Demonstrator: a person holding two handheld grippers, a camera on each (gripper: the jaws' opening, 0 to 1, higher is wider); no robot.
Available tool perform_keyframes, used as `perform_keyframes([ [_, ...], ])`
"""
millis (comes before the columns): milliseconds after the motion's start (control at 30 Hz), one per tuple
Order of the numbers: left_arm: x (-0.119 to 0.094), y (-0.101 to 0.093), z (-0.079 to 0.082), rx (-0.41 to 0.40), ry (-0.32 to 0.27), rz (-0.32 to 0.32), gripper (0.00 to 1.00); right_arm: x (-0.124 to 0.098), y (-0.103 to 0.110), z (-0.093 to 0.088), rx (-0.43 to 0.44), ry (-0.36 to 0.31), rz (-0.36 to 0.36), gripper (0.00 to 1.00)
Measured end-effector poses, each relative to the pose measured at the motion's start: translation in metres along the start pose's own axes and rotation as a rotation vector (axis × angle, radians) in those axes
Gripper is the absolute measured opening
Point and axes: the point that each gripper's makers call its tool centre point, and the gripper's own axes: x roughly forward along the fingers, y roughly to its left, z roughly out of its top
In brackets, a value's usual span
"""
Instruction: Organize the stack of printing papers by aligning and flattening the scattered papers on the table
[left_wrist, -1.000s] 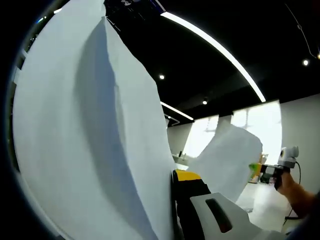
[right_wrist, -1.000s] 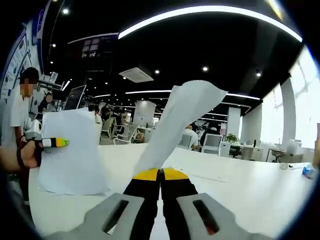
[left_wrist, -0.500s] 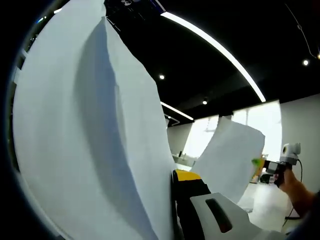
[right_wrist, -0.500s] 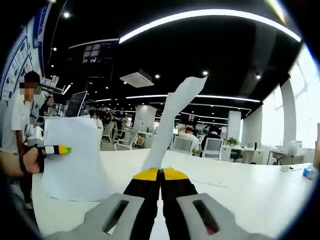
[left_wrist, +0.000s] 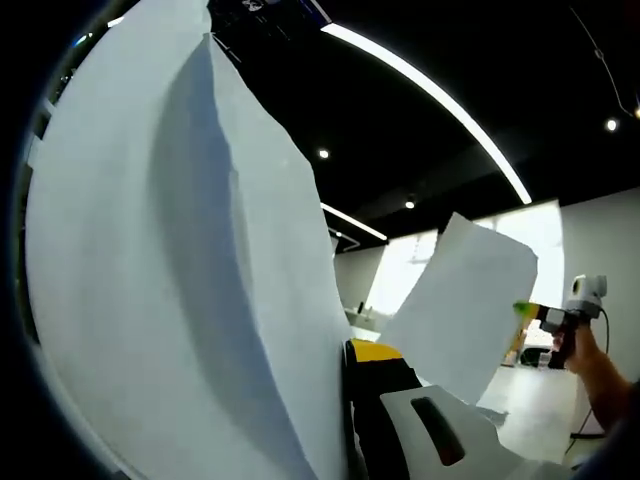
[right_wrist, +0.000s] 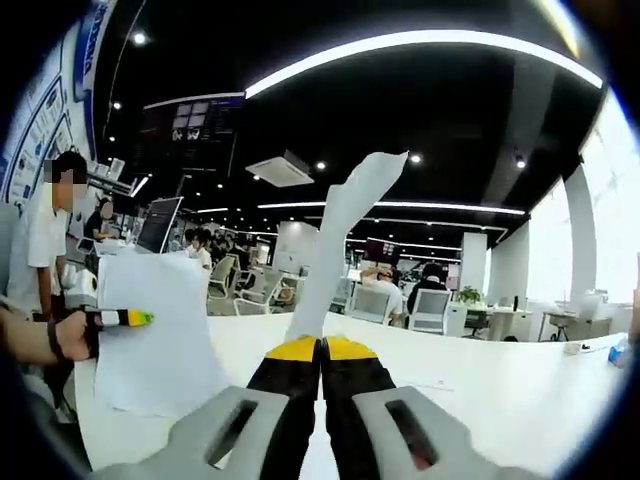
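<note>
In the left gripper view, a large white sheet (left_wrist: 180, 280) bows up across the left half of the picture, creased down its middle, its lower edge running into the left gripper (left_wrist: 352, 372). Its yellow-tipped black jaws are clamped on that sheet, just as they were a second ago. Right of them a second sheet (left_wrist: 462, 300) stands tilted in the air, pinched at its right edge by the right gripper (left_wrist: 522, 310), with a person's hand (left_wrist: 580, 345) behind it. A second ago this sheet was bent and curled at its top; now it hangs flatter, with a clean upper corner, and its holding gripper sits further right and a little higher.

In the right gripper view, at the far left, a hand (right_wrist: 72, 335) holds the left gripper (right_wrist: 135, 318), whose tip grips the left edge of the large white sheet (right_wrist: 155, 335), which hangs over the white bench (right_wrist: 520, 385) near its left end. Since the earlier picture that sheet has drawn nearer the left edge of the picture. In the middle, the right gripper (right_wrist: 321, 350) has its yellow-tipped jaws pressed together on the bottom of the second sheet (right_wrist: 345, 240), which rises edge-on as a narrow strip; earlier it showed a broader, folded top. Behind lie office chairs (right_wrist: 425, 310) and ceiling light strips (right_wrist: 400, 45).
</note>
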Motion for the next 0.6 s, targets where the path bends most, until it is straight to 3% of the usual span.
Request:
perform_keyframes([
  [300,0.000,0.000,0.000,0.000,0.000,-0.001,0.08,-0.004,0.006,0.021,-0.019,-0.023,0.018,0.00],
  [600,0.000,0.000,0.000,-0.001,-0.001,-0.001,0.08,-0.004,0.010,0.027,0.002,-0.023,0.040,0.00],
])
